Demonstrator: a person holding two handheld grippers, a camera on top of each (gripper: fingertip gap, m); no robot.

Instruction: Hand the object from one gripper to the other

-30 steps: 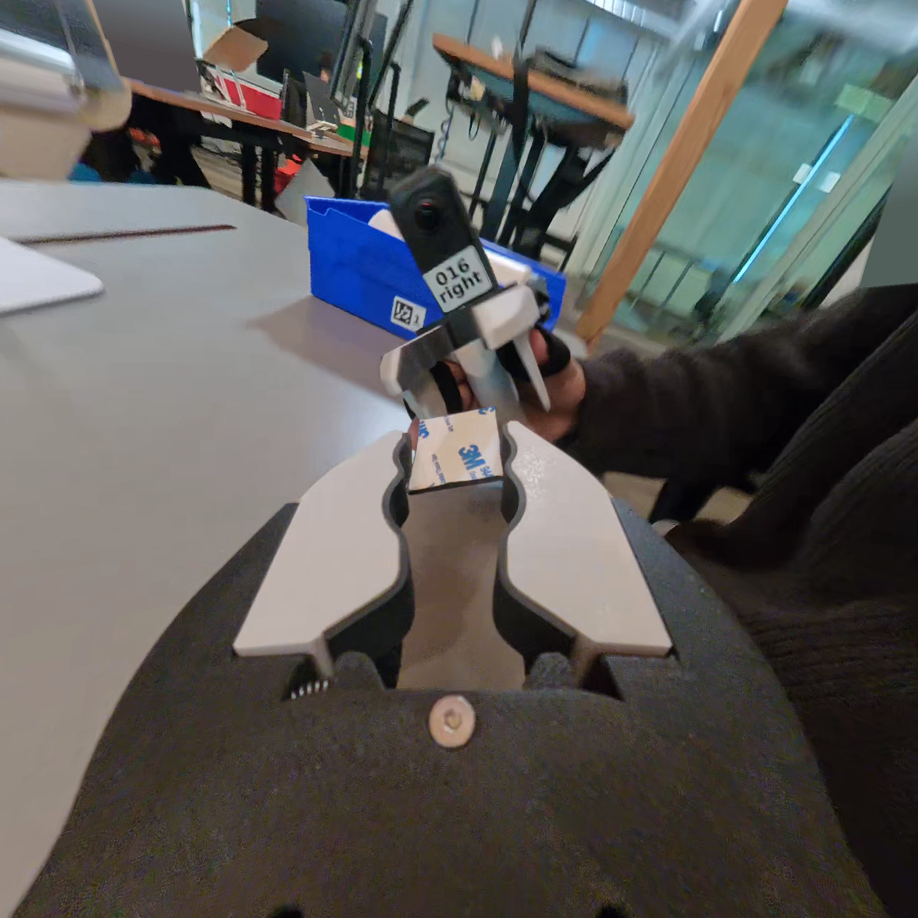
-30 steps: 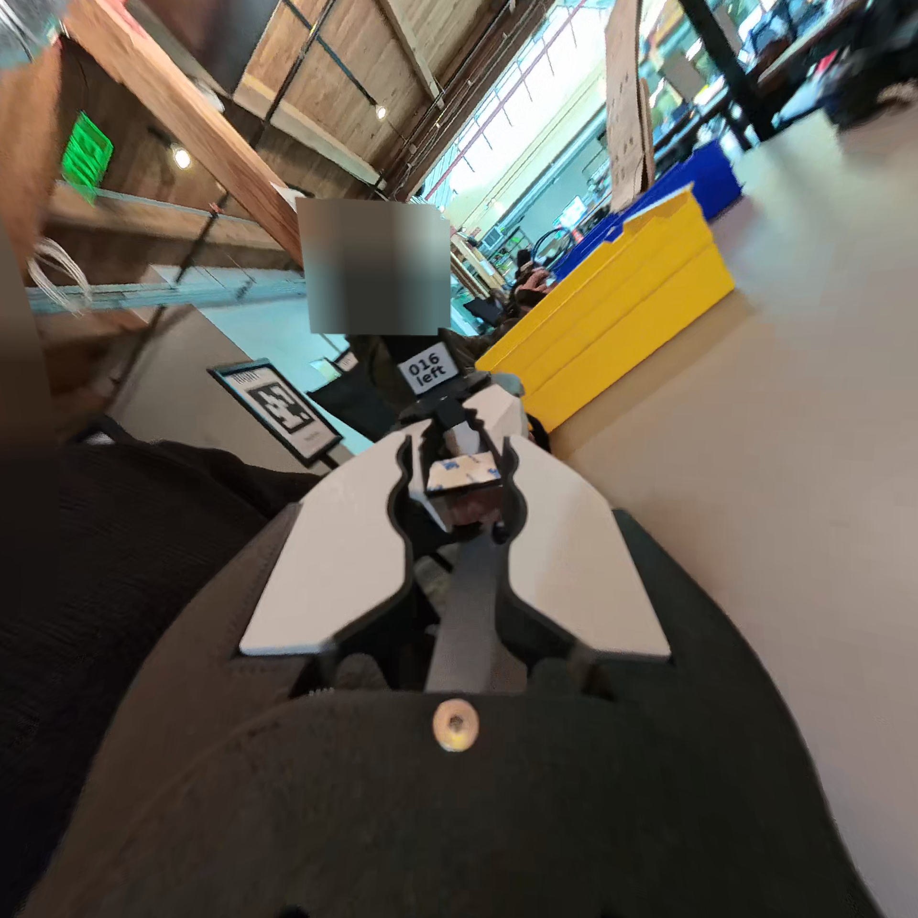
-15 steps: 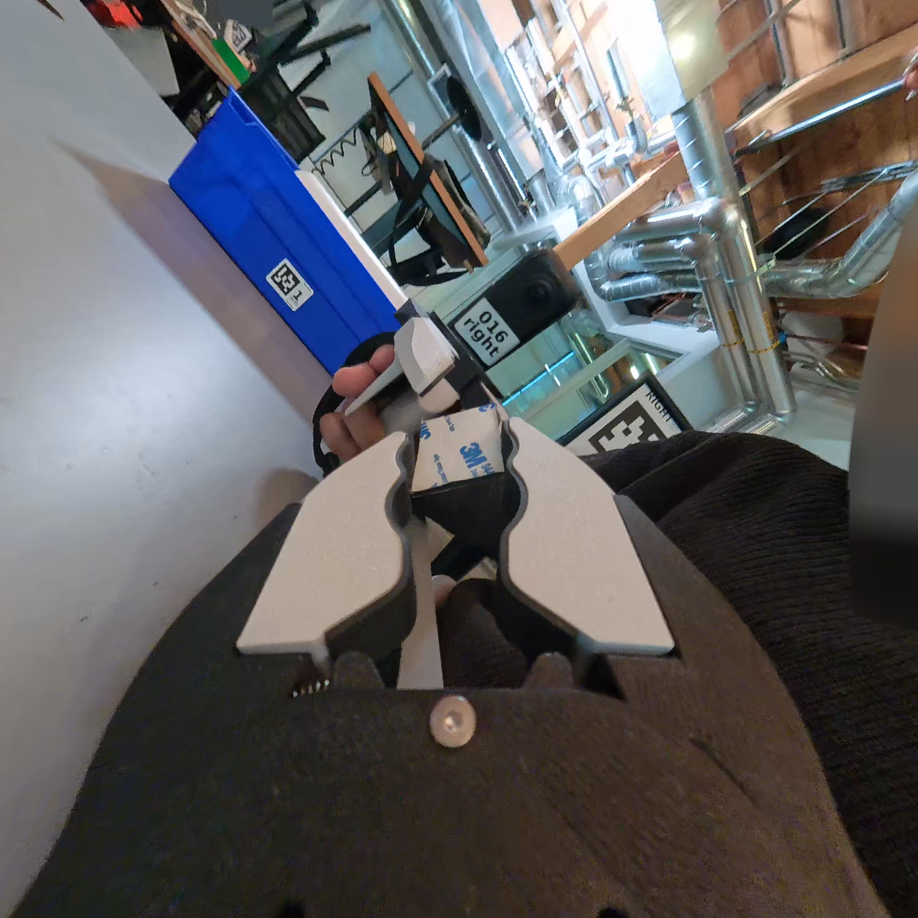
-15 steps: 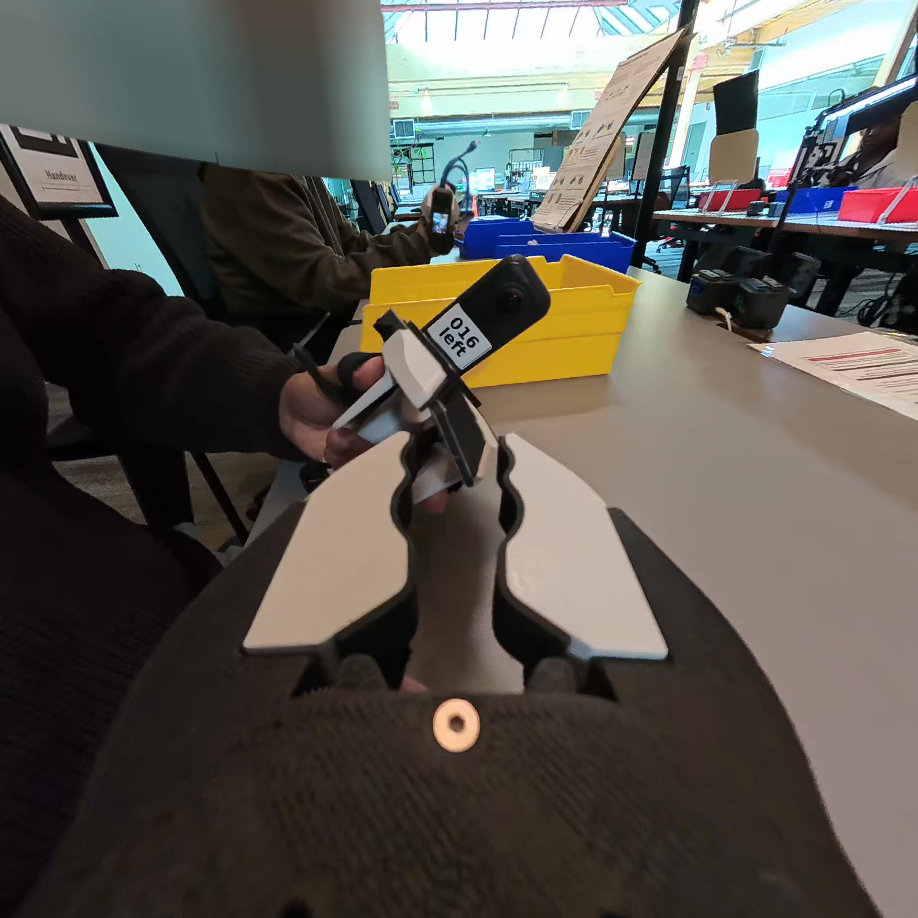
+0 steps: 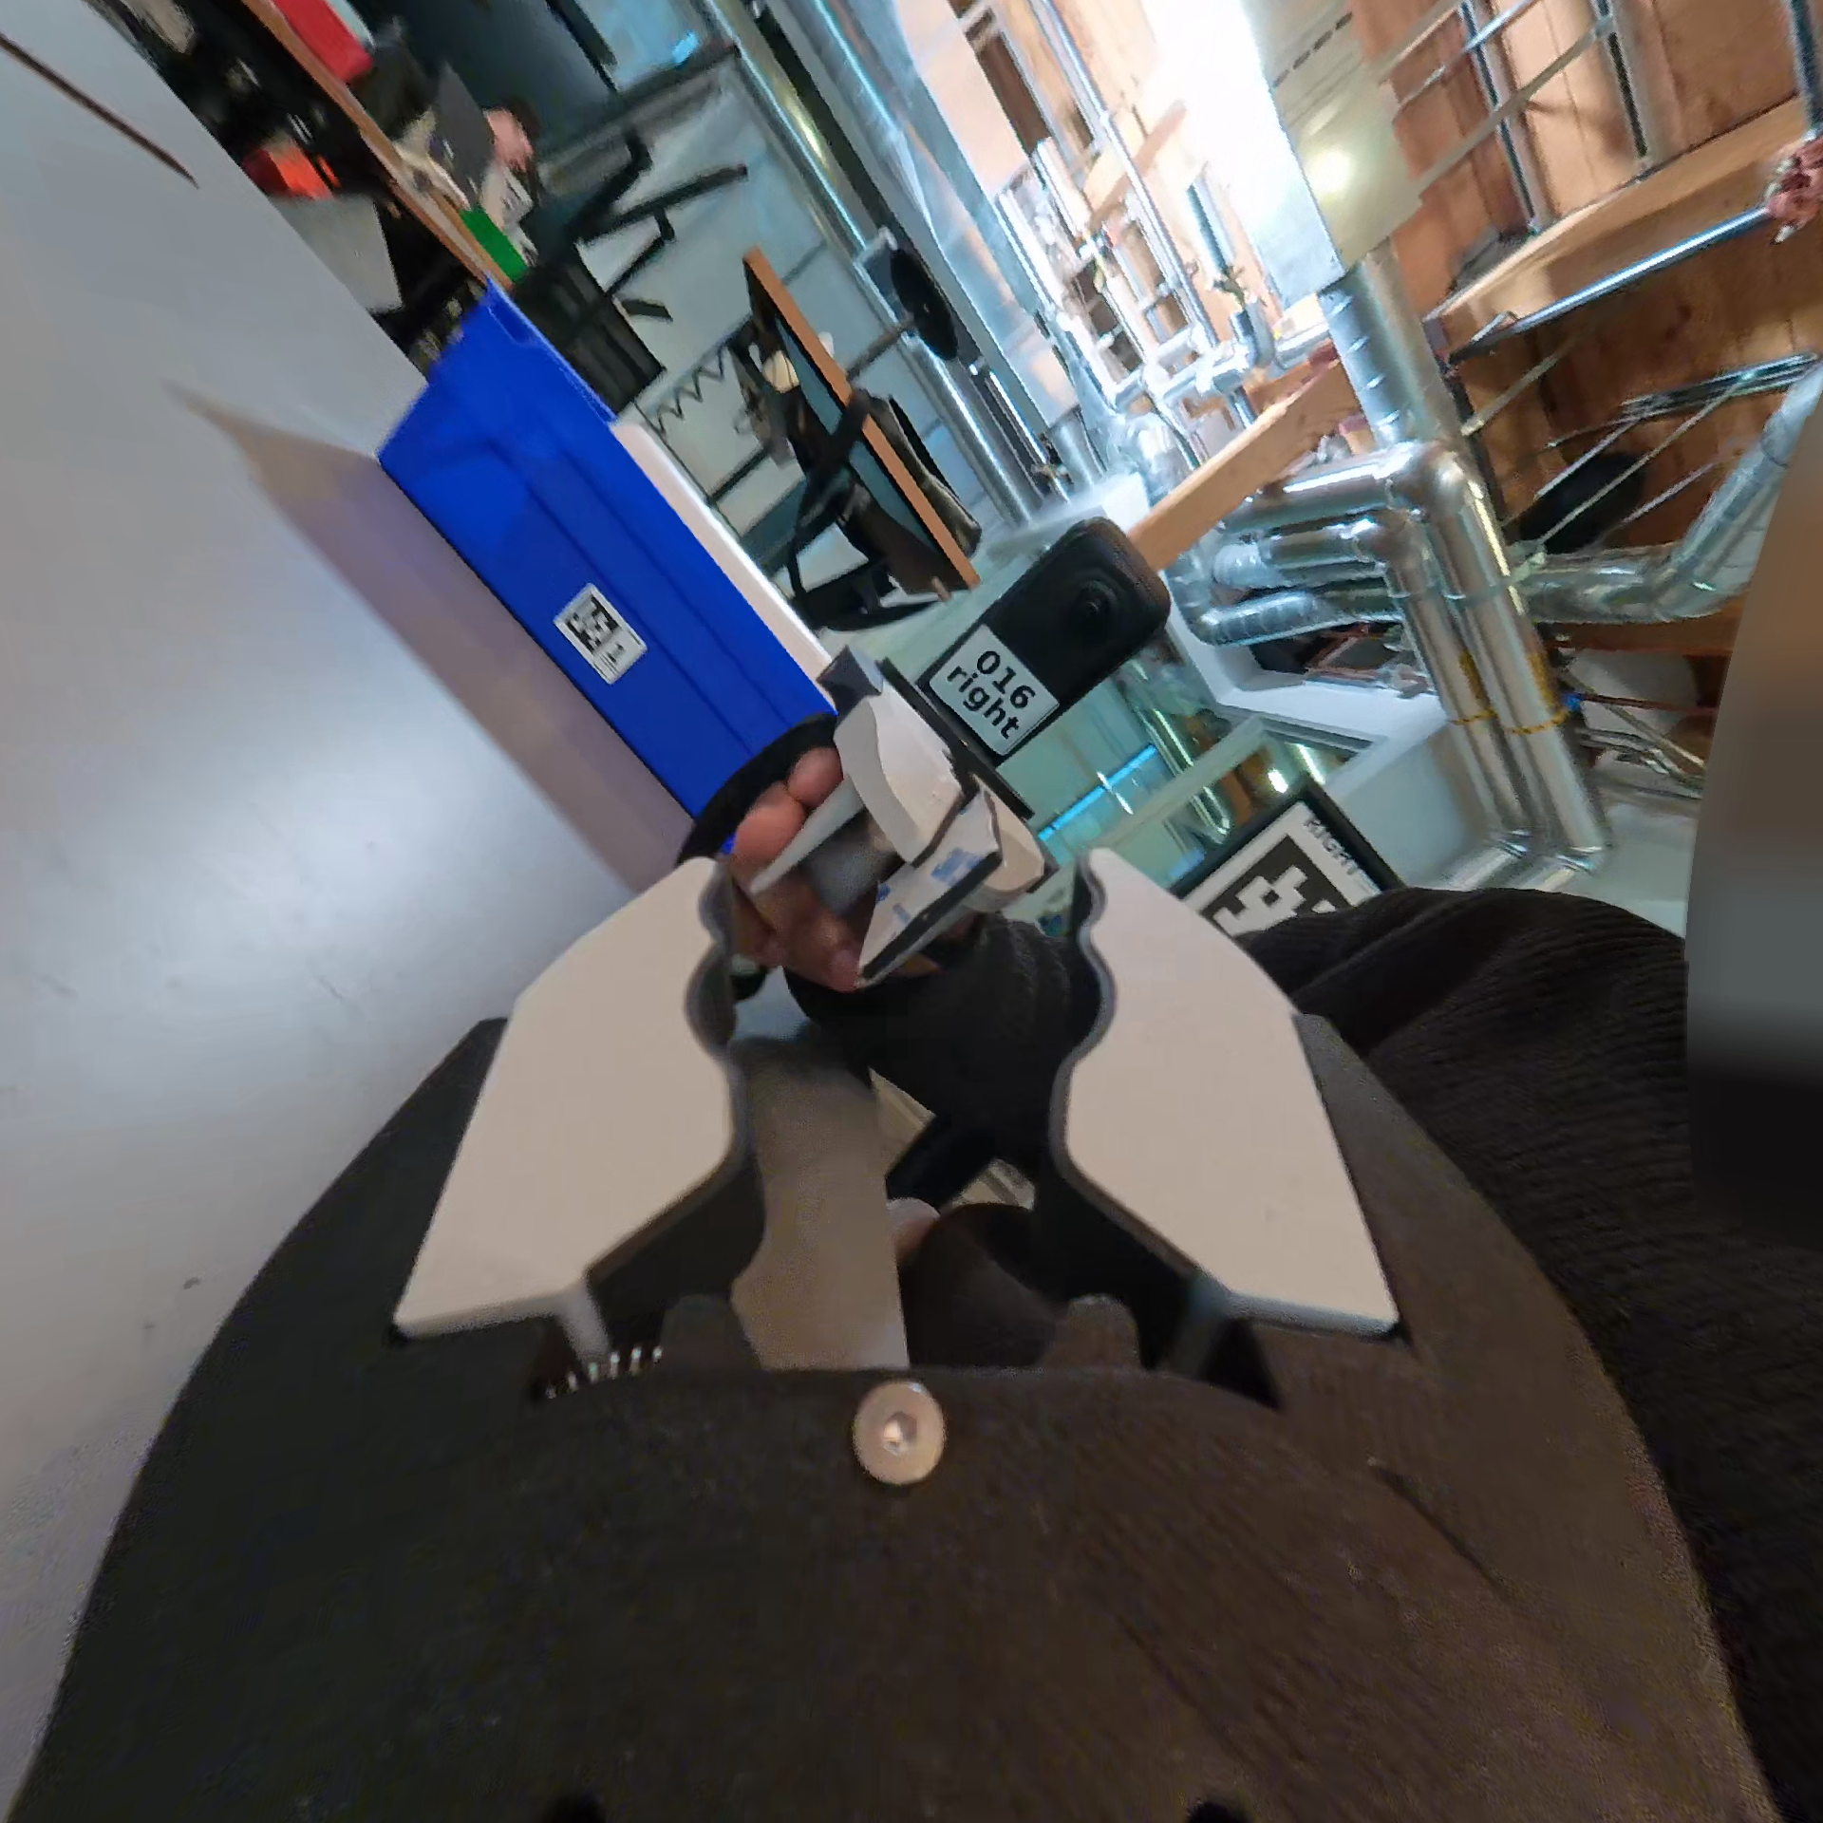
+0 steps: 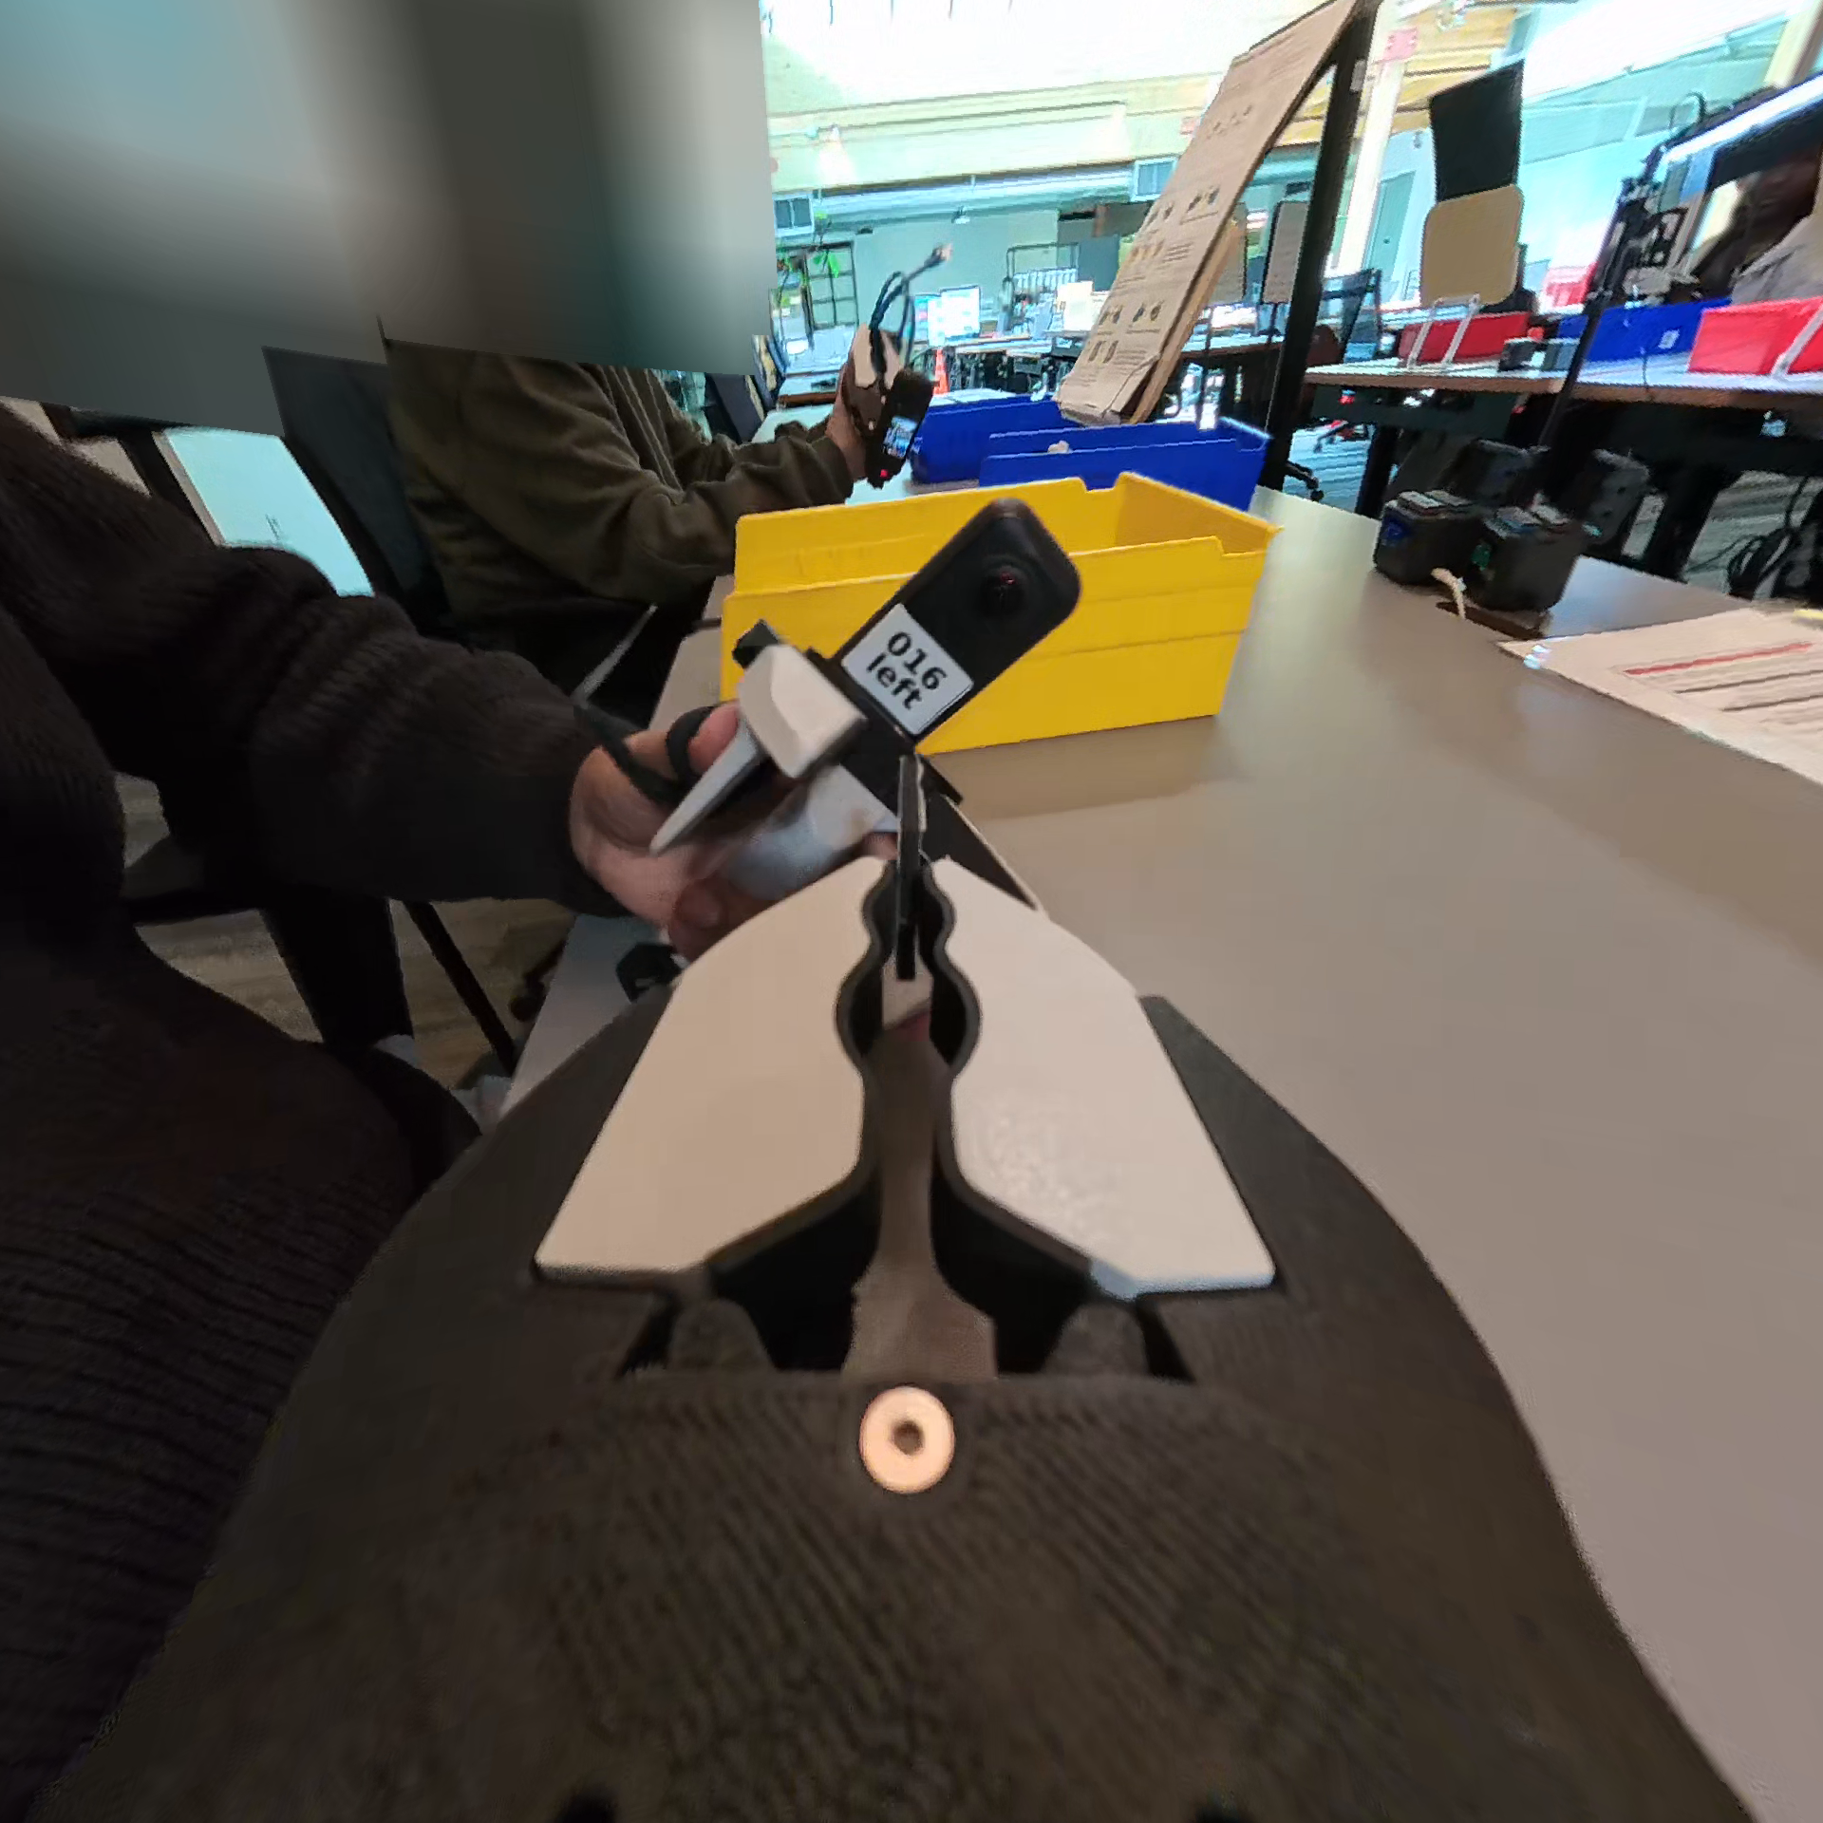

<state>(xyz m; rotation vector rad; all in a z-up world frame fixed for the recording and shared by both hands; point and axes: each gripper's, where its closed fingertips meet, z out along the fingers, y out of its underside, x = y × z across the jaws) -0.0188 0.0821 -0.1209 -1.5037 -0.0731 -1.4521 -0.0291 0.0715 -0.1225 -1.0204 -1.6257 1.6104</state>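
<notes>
The object is a thin square foam pad [image 5: 927, 903], black with a white printed liner. My right gripper [image 6: 908, 883] is shut on it, and in the right wrist view the pad [image 6: 905, 838] shows edge-on as a thin black strip between the fingertips. My left gripper [image 5: 900, 883] is open and empty, its jaws spread wide on either side of the pad without touching it. In the left wrist view the right gripper [image 5: 962, 838] faces me, just beyond my fingertips. In the right wrist view the left gripper [image 6: 769, 819] is held in a hand just ahead.
A grey table [image 6: 1381, 986] lies to the right, with a yellow bin [image 6: 986, 631], black devices [image 6: 1480, 552] and papers [image 6: 1697, 681]. A blue bin [image 5: 612, 592] stands on the table edge. Another seated person [image 6: 592, 493] is behind. My dark sleeves fill the near side.
The left gripper held the pad and has now opened. The right gripper, open around the pad half a second ago, has shut on it. Both grippers have tilted.
</notes>
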